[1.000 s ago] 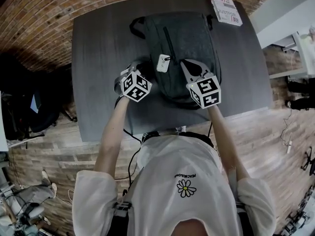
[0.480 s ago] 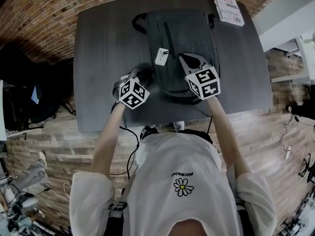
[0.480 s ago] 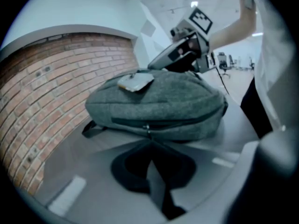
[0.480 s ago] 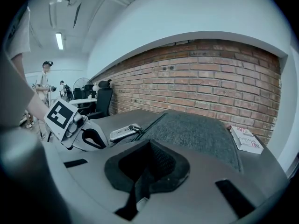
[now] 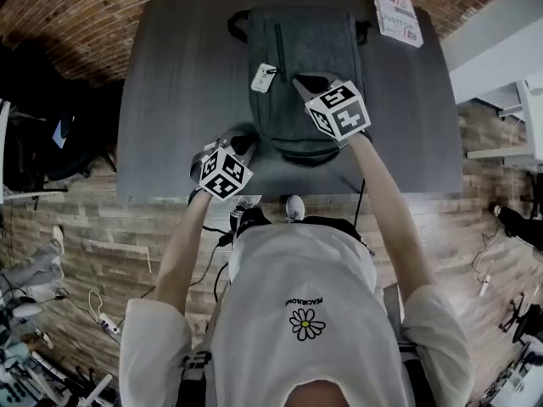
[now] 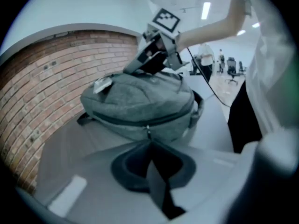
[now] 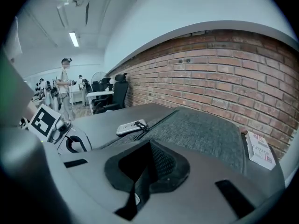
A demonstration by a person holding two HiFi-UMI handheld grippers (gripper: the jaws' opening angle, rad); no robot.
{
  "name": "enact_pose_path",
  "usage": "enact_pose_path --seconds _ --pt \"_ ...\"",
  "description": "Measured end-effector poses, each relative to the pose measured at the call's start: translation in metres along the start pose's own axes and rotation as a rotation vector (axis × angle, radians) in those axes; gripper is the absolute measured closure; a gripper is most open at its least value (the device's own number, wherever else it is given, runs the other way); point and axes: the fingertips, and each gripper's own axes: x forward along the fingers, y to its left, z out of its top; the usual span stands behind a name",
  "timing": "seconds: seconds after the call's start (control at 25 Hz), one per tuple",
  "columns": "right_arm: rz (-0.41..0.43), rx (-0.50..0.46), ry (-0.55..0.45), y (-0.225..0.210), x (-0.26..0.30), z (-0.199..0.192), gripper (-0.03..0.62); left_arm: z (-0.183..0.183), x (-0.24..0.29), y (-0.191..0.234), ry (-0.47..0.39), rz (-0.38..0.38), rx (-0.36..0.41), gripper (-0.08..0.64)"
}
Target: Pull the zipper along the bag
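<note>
1. Left gripper: jaws closed to a sliver, tips right at the zipper pull on the near end of the bag. The tab looks pinched between the tips, and nothing else is in them.
2. Right gripper: jaws fully together, and I see nothing between them. Tips are on the bag's top face, just right of the white tag. Touching or a hair above, I can't say; I read it as a brace.
3. The bag is a grey backpack lying flat on the table, front face up, strap loops at its far end. A booklet sits off the bag's far right corner, clear of the work.
4. The zipper track is the dark line round the bag's side wall, running off both ways from the slider.
5. Handling, my judgement:
   - The shell is soft fabric and looks lightly filled. I expect it to sag and bunch ahead of the slider, worst at the bag's corners.
   - The bag is probably light enough to skid if nothing pins it.
   - The tab is small, thin and likely slick. Grip it close to the slider and pull in line with the track, not away from the bag.
6. Risks: the tab slips out of the tips, or the whole bag drags along instead of the slider moving. I'd keep weight on the bag's top face.
</note>
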Motion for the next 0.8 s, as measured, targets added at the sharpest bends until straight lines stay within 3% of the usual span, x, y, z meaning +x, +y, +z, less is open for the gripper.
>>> enact_pose_path --seconds 0.24,0.44,0.8 --pt "0.074 -0.058 0.05 0.003 0.003 -0.004 0.594 0.009 -0.002 -0.043 0.007 0.064 -0.053 0.549" --pt "0.086 -0.068 0.053 0.001 0.001 -0.006 0.594 0.027 0.003 -0.082 0.001 0.054 -0.062 0.548" --pt "0.115 -0.058 0.022 0.003 -0.004 -0.01 0.594 0.05 0.018 -0.107 -0.001 0.059 -0.101 0.549"
